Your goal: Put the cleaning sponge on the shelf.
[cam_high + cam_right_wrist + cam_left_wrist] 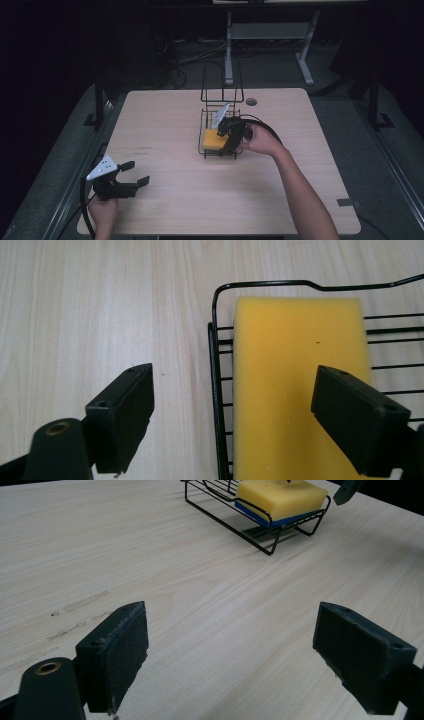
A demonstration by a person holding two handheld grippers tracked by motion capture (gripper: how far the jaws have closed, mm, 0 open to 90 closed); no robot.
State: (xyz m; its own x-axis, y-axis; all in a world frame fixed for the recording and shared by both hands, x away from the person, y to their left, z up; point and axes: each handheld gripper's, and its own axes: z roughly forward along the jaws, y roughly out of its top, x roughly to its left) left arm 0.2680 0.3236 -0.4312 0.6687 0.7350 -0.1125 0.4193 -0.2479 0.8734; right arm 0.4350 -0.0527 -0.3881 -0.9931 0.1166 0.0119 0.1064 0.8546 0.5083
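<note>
A person's two forearms reach in from the bottom edge of the high view. The left hand grips the black two-jaw left gripper low at the near left, its jaws spread wide apart and pointing right, a grey three-cornered plate on top. The right arm stretches forward, bare to the elbow; the right hand holds the black two-jaw right gripper tilted downward, jaws wide apart and clasping nothing.
</note>
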